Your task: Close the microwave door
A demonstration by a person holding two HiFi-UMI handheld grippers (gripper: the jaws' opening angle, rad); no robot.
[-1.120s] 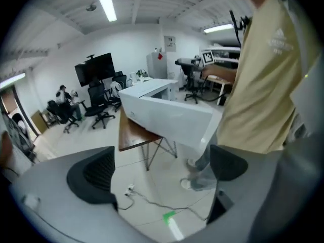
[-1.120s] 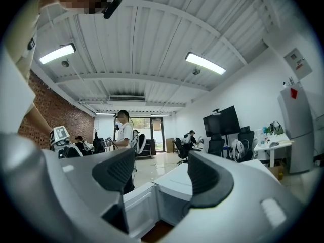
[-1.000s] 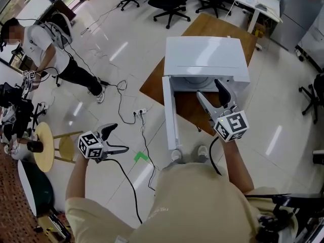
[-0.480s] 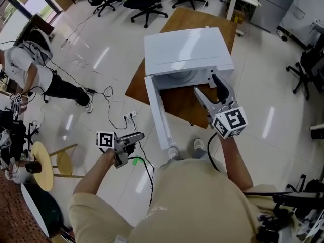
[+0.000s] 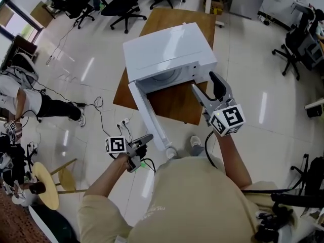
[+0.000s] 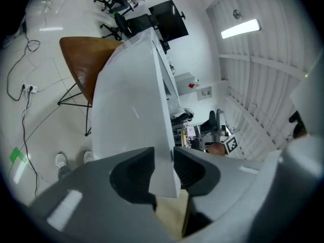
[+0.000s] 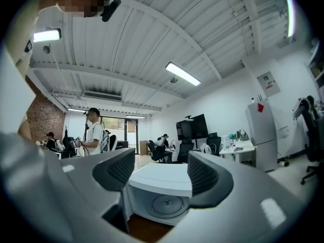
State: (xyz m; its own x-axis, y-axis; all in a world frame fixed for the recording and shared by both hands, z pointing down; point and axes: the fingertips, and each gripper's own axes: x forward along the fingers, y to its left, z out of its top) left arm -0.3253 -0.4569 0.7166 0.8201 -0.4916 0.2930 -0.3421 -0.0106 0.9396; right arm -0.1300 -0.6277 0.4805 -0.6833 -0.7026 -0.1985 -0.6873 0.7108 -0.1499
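A white microwave (image 5: pixel 167 47) stands on a brown table (image 5: pixel 174 103). Its door (image 5: pixel 146 114) hangs open, swung out toward me. My left gripper (image 5: pixel 145 139) is at the door's free edge near the floor side. In the left gripper view the door (image 6: pixel 131 105) runs edge-on between the jaws of the left gripper (image 6: pixel 163 163), which are closing, and both pads touch it. My right gripper (image 5: pixel 205 85) is held open in front of the open cavity with nothing between its fingers. In the right gripper view, the right gripper (image 7: pixel 157 173) frames the microwave (image 7: pixel 162 191).
Black office chairs (image 5: pixel 124 4) stand behind the table. A person (image 5: pixel 25 103) stands at the far left near a round wooden stool (image 5: pixel 43 191). A power strip and cables (image 5: pixel 124 121) lie on the floor left of the door. My shoes (image 5: pixel 195 142) are under the table's front.
My left gripper has swung right from open floor to the door's free edge, rolled over, and its wide jaws have come together on the door. The right gripper shifted slightly before the cavity.
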